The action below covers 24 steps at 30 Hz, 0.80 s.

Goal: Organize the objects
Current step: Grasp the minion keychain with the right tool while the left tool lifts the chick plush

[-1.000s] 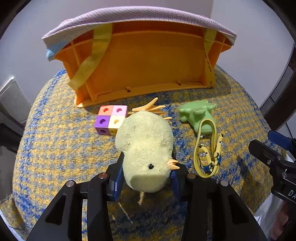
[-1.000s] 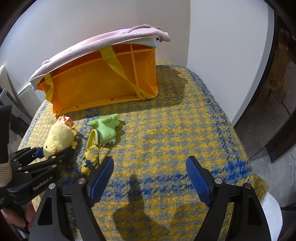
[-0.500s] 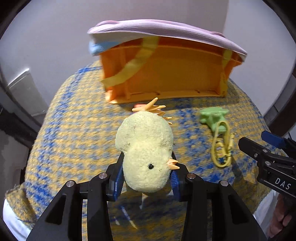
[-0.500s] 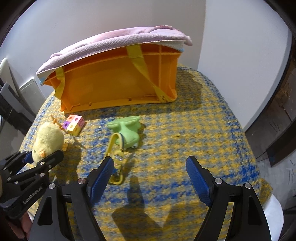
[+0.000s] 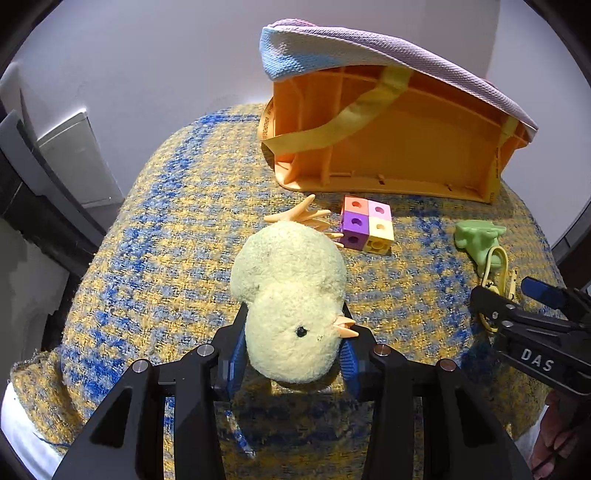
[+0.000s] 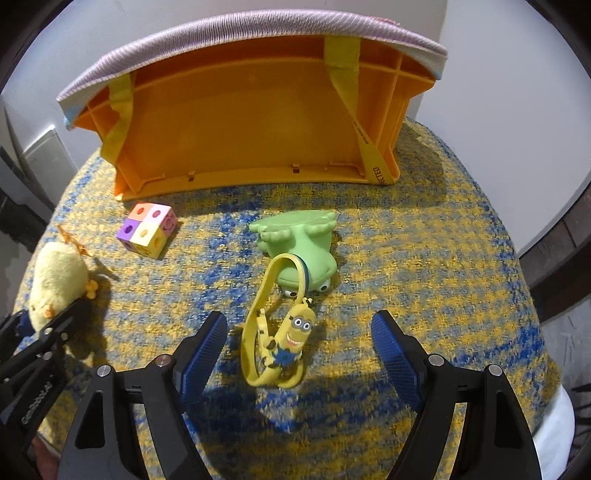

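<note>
My left gripper (image 5: 291, 354) is shut on a pale yellow plush chick (image 5: 291, 295) and holds it over the blue and yellow woven cloth (image 5: 177, 236). The chick also shows at the left of the right wrist view (image 6: 55, 280). My right gripper (image 6: 299, 350) is open, its blue pads either side of a yellow minion strap toy (image 6: 284, 339). A green rubber frog (image 6: 299, 243) lies upside down just beyond it. A pastel cube block (image 6: 147, 229) sits left of the frog. An orange basket (image 6: 251, 110) lies on its side at the back, a pink cloth (image 6: 240, 33) draped over it.
The cloth-covered surface drops off on all sides. A white wall (image 5: 147, 66) stands behind the basket. A grey panel (image 5: 74, 155) leans at the far left. The right gripper shows at the right edge of the left wrist view (image 5: 532, 325).
My left gripper has carried the chick leftward, away from the cube block and basket. My right gripper has moved forward and left, so the minion toy now lies between its open pads.
</note>
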Motion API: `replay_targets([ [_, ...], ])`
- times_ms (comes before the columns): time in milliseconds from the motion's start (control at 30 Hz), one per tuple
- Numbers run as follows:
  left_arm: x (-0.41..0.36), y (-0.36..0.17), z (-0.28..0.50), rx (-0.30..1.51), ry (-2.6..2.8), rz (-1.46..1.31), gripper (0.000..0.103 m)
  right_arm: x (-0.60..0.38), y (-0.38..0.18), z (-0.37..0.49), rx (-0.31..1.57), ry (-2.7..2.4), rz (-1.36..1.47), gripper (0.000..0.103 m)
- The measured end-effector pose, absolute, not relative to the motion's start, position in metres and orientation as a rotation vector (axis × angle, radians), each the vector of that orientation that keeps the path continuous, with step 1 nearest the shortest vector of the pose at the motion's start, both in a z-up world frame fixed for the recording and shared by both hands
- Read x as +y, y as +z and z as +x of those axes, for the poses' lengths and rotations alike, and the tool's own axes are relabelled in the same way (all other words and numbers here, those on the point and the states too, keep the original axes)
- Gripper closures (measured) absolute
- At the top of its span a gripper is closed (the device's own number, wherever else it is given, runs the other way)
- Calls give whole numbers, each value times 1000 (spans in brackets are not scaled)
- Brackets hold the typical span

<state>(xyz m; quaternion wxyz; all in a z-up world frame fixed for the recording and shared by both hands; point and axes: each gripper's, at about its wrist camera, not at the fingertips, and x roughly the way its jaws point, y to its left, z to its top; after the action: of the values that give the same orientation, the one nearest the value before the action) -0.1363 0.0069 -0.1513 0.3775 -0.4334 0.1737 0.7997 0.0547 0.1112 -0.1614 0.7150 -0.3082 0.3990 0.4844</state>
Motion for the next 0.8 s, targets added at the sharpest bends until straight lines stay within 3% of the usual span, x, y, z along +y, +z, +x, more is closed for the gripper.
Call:
replay_targets([
  [100, 5, -153, -139, 437, 2034, -1120, 61, 117, -169, 55, 915, 1066, -696, 40],
  [200, 7, -154, -139, 438, 2027, -1125, 61, 118, -170, 54, 916, 1075, -694, 49],
  [267, 8, -155, -139, 441, 2026, -1121, 61, 120, -169, 49, 905, 1097, -706, 67],
  [300, 8, -154, -139, 443, 2026, -1118, 61, 120, -169, 47, 899, 1104, -714, 70],
  [800, 12, -145, -128, 447, 1983, -1110, 61, 101, -147, 50, 856, 1121, -687, 73],
])
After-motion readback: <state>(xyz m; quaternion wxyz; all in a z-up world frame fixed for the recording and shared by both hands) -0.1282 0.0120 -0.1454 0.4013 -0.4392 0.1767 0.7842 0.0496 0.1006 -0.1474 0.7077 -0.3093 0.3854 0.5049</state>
